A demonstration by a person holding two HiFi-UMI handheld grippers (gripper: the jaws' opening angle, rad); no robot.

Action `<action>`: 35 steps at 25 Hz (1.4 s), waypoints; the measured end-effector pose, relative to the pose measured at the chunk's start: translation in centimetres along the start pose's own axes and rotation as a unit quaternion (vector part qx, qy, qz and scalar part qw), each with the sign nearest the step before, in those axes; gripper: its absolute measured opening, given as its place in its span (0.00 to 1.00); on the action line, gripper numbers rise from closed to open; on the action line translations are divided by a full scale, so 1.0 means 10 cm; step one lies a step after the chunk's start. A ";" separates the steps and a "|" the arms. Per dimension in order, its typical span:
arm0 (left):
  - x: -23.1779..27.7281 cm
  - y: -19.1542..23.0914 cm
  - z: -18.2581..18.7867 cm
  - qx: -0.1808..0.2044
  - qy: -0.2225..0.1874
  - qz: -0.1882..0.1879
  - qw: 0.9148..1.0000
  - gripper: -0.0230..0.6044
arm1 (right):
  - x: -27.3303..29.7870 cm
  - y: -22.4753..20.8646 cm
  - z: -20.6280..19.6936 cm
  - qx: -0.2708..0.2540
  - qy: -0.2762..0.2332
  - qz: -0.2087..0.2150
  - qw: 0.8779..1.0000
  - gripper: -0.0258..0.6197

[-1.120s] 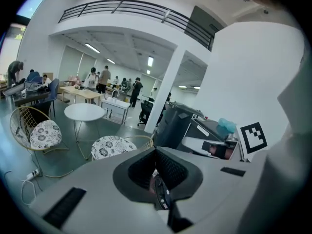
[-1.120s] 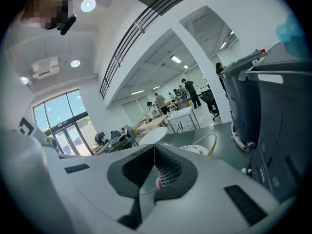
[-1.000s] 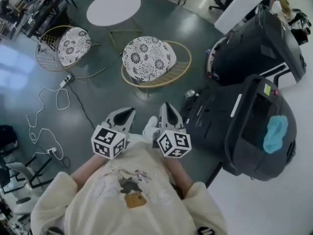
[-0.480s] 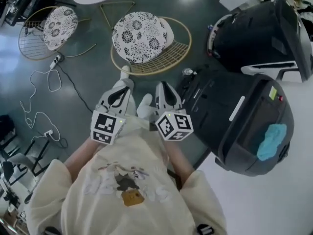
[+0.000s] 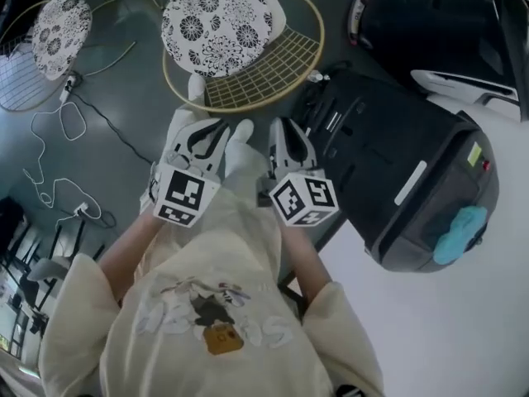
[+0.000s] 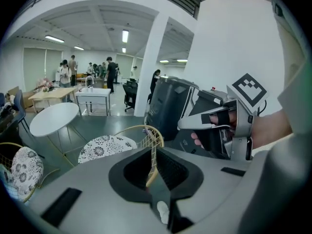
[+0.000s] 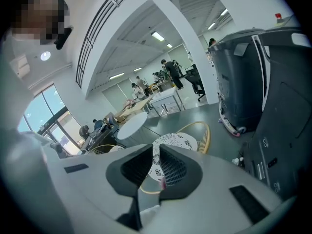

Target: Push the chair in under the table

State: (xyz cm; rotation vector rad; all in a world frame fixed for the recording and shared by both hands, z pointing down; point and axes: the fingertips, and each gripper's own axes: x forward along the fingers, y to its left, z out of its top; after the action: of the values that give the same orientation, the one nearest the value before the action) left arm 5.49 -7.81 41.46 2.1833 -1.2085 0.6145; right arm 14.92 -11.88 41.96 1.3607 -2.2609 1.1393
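Note:
The gold wire chair point(image 5: 248, 77) with a floral cushion point(image 5: 216, 19) stands just ahead of me, its back rim nearest. The round white table point(image 6: 53, 118) stands beyond it and is also seen in the right gripper view point(image 7: 131, 123). My left gripper point(image 5: 202, 129) is shut and empty, a little short of the chair's back rim. My right gripper point(image 5: 283, 129) hangs beside it, its jaws just opening to a thin gap with nothing between them. In the left gripper view the chair's rim point(image 6: 146, 135) shows beyond the jaws. In the right gripper view the cushion point(image 7: 178, 141) does.
Large black machines point(image 5: 413, 164) stand close on the right, next to the chair. A second floral chair point(image 5: 50, 23) sits at the left. A white cable with a power strip point(image 5: 58, 180) lies on the floor. My white shoes point(image 5: 240, 143) show between the grippers. People stand far back point(image 6: 109, 72).
Both grippers have moved forward and down toward the chair's back. The chair now sits much nearer in the head view, and the white table has slid out of its top edge.

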 end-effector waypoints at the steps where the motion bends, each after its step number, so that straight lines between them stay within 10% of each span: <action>1: 0.08 0.03 -0.02 0.005 0.007 -0.007 1.000 0.06 | 0.07 -0.03 -0.03 0.001 0.009 -0.004 1.000 0.09; 25: 1.53 0.01 -1.27 0.110 0.152 -0.068 0.980 0.26 | 1.01 -1.25 -0.76 0.144 0.082 -0.161 0.973 0.24; 35: 1.67 0.00 -1.42 0.086 0.148 -0.045 0.984 0.26 | 1.12 -1.51 -0.81 0.169 0.083 -0.191 0.963 0.27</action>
State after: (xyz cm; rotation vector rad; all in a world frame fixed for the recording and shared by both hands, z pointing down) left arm 11.90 -8.47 62.38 2.1745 -0.9249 0.9969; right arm 20.36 -16.75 61.10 1.6614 -1.6430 1.4741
